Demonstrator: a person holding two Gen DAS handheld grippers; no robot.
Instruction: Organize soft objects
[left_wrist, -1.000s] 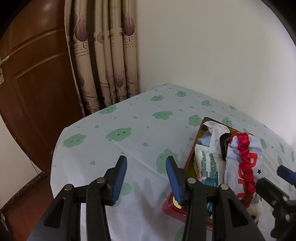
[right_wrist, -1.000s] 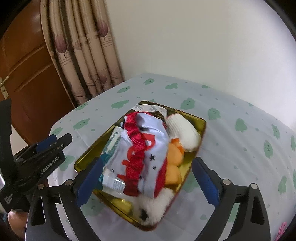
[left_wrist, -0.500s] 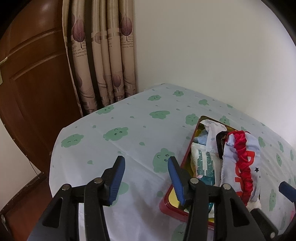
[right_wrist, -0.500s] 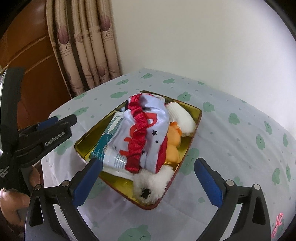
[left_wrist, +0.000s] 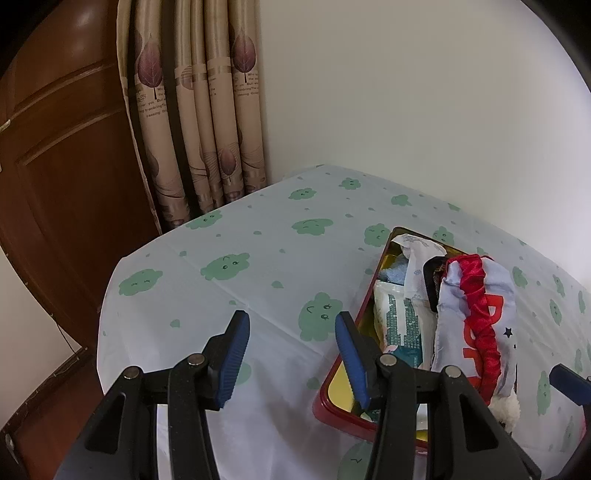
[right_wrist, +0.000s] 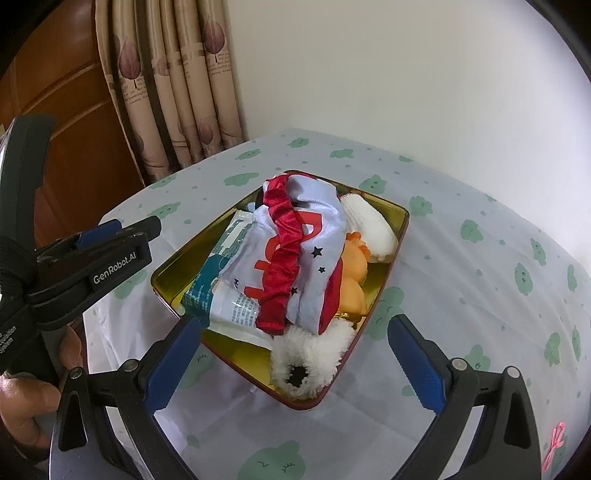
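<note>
The tin (right_wrist: 397, 236), piled with soft things, runs away from both grippers.

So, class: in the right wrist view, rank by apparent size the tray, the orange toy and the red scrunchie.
Tray, largest.
Red scrunchie and orange toy: look alike; the toy is partly covered, so unranked.

A white tablecloth (right_wrist: 461, 295) with green clouds bears a red, gold-lined tray (right_wrist: 397, 236); brown leaf-printed beige curtains (left_wrist: 207, 110).

We see tin tray (right_wrist: 391, 254) heaped with soft items; our right tool (right_wrist: 295, 358) gapes wide just before tray's near corner, gripping nothing.
</note>
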